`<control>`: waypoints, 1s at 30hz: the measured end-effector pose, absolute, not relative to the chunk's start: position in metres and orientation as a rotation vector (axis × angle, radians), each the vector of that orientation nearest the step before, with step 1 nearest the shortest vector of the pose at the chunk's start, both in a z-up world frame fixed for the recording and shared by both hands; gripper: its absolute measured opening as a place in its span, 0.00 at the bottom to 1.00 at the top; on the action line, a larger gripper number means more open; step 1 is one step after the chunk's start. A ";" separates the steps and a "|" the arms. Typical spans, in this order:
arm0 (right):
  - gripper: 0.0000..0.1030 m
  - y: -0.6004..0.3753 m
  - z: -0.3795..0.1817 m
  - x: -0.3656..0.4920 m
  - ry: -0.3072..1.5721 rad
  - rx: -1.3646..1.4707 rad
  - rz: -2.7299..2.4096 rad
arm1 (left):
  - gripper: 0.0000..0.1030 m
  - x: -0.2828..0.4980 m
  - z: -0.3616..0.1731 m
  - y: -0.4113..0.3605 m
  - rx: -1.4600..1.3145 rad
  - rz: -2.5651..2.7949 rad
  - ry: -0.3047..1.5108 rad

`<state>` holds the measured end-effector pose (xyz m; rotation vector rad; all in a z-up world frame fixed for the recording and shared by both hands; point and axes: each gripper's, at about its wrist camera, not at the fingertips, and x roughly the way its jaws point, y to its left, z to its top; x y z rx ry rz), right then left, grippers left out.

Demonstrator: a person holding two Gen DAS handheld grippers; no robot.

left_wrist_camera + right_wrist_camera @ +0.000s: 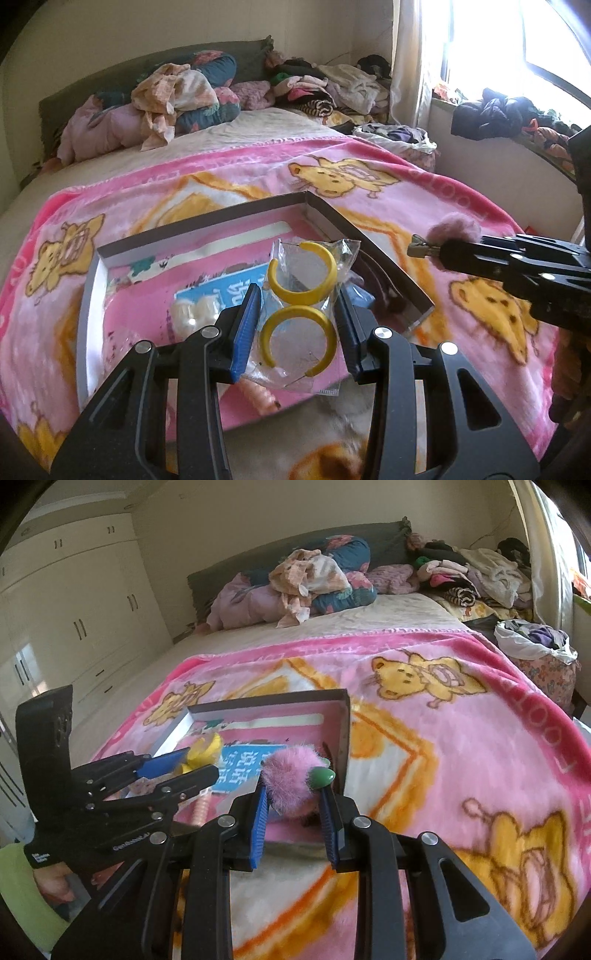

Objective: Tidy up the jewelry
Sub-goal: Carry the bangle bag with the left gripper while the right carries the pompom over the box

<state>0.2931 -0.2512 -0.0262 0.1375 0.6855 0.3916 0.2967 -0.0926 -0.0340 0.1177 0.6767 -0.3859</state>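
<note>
My left gripper point(297, 328) is shut on a clear plastic bag with two yellow hoop earrings point(301, 291) and holds it above a shallow grey-rimmed box point(192, 230) on the pink blanket. My right gripper point(293, 812) is shut on a pink fluffy pom-pom hair clip point(288, 781) with a green bead, just over the box's right wall point(345, 734). In the left wrist view the right gripper point(434, 249) reaches in from the right with the pom-pom point(454, 230). In the right wrist view the left gripper point(192, 770) is at the left with the yellow earrings point(203, 755).
The box holds a blue card point(225, 291), a white fluffy piece point(194, 310) and a peach ridged item point(258, 398). The pink bear-print blanket point(461, 746) covers the bed. Piled clothes and pillows point(314, 579) lie at the head. A bag of clothes point(535, 642) stands right, wardrobes point(74, 609) left.
</note>
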 end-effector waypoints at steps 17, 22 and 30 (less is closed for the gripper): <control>0.24 -0.232 -0.053 0.325 0.737 0.124 0.400 | 0.31 0.336 -0.052 -0.090 0.108 -0.351 0.737; 0.24 -0.226 -0.063 0.328 0.761 0.117 0.410 | 0.31 0.340 -0.058 -0.086 0.102 -0.343 0.750; 0.28 -0.225 -0.074 0.323 0.787 0.120 0.415 | 0.31 0.342 -0.064 -0.082 0.093 -0.337 0.763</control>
